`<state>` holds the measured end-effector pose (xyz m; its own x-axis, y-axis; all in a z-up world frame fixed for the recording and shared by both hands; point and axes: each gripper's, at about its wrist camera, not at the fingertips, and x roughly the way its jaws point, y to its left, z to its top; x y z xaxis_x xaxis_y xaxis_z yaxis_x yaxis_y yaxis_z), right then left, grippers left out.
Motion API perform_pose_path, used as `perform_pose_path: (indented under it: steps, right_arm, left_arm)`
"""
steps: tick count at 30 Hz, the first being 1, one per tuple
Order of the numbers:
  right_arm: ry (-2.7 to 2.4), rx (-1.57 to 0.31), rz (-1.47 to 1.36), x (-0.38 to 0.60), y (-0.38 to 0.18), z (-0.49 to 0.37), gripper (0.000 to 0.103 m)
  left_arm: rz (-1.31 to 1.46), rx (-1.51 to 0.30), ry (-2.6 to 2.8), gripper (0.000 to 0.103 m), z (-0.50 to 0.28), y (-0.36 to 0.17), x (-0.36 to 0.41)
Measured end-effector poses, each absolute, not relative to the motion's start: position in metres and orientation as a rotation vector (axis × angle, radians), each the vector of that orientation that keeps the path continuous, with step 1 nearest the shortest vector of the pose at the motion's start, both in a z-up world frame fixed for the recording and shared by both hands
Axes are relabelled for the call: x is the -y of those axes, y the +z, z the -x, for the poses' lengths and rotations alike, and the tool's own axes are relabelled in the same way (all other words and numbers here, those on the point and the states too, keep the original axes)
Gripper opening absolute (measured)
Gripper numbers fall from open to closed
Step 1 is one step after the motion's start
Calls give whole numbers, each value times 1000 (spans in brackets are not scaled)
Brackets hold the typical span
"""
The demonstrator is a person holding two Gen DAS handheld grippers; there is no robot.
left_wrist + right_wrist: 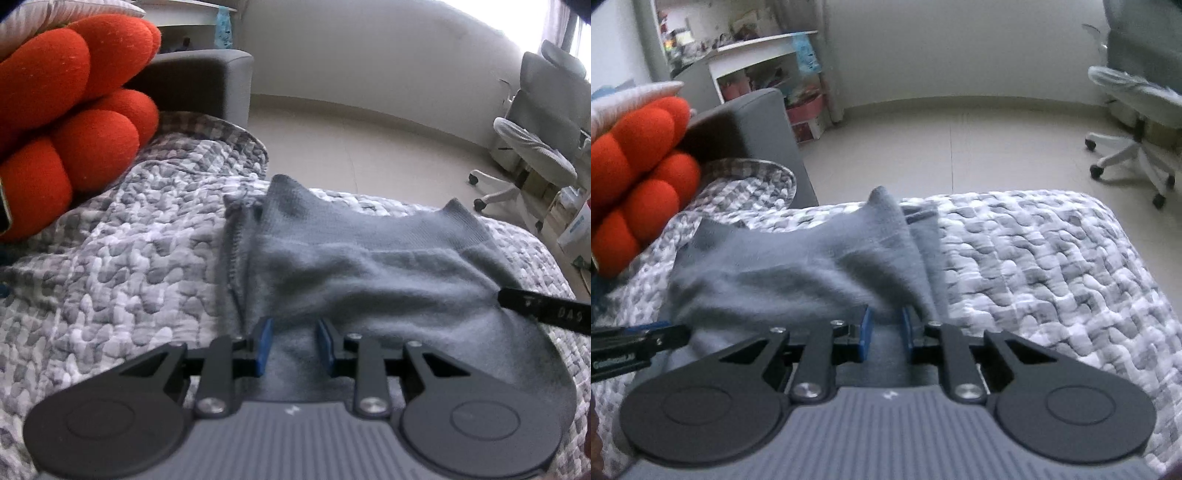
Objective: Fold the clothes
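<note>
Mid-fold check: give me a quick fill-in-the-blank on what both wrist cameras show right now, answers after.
1. The grey garment lies on a quilted ____ and white cover.
2. Each hand-held gripper, left and right, has ____ pads with grey cloth between them.
3. The plush cushion beside the garment is ____ in colour.
4. On the floor beyond the bed stands a wheeled office ____.

Missing words: grey; blue; orange-red; chair

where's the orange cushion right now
In both wrist views the orange cushion sits at the upper left, on the quilt, left of the grey garment.
</note>
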<state>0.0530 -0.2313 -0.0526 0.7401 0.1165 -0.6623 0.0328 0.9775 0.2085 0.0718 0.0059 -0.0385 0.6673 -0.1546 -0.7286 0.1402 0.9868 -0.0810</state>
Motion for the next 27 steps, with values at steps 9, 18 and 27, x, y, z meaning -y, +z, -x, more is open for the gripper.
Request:
perform_pose_path:
  steps: [9, 18, 27]
  right_arm:
    - [133, -662, -225, 223, -33, -42, 23]
    - [408, -770, -74, 171, -42, -36, 24]
    - [304, -799, -49, 181, -52, -45, 23]
  left_arm:
    - [55, -786, -164, 29, -65, -29, -10]
    - [21, -814, -241, 23, -53, -34, 21]
    - [42, -849, -213, 26, -60, -41, 5]
